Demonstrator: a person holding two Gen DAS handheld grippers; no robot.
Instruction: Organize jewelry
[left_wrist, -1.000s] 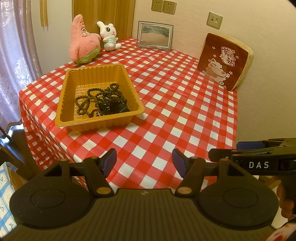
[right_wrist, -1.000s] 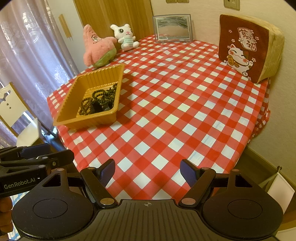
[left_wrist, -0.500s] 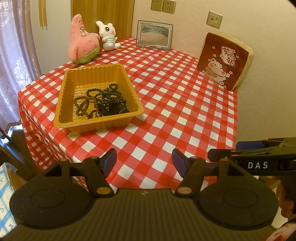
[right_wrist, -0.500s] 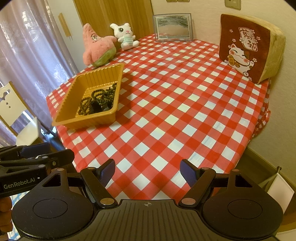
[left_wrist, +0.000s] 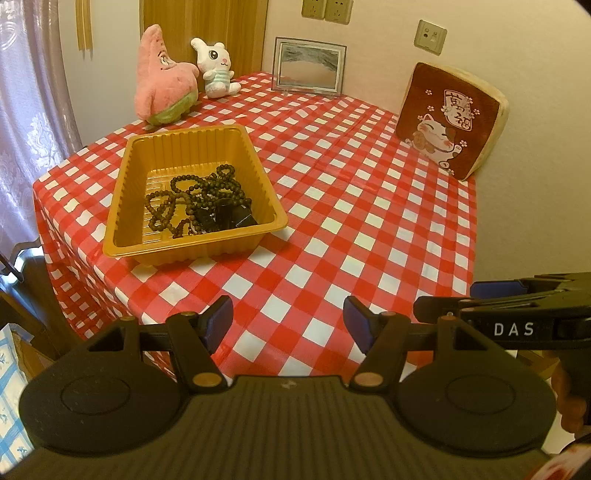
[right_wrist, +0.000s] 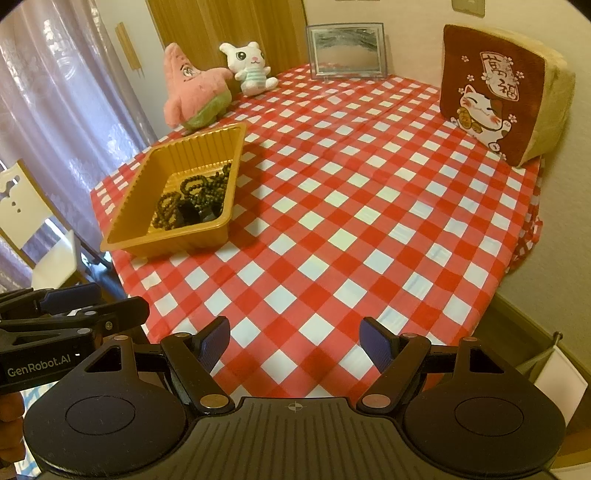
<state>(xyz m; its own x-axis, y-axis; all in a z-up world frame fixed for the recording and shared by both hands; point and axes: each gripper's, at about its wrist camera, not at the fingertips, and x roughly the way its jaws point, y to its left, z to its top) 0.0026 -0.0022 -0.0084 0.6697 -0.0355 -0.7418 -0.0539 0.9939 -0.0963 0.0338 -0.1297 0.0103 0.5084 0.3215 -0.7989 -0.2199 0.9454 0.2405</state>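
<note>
Looking at the jewelry: we find dark brown bead strings (left_wrist: 192, 201) piled with small black pieces (left_wrist: 225, 218) in the ribbed amber plastic tray (left_wrist: 192, 140).
Tray: it sits on the red-and-white checked desk (left_wrist: 351, 221), just in front of the pink star plush (left_wrist: 162, 77).
Desk around the tray: we see no loose jewelry.
Left hand-held gripper (left_wrist: 288, 325): jaws apart, empty, well short of the tray.
Right hand-held gripper (right_wrist: 295, 339): jaws apart, empty, likewise back from the tray.
Progress: we judge this fits either jewelry gathered in, or a tangle awaiting sorting.
</note>
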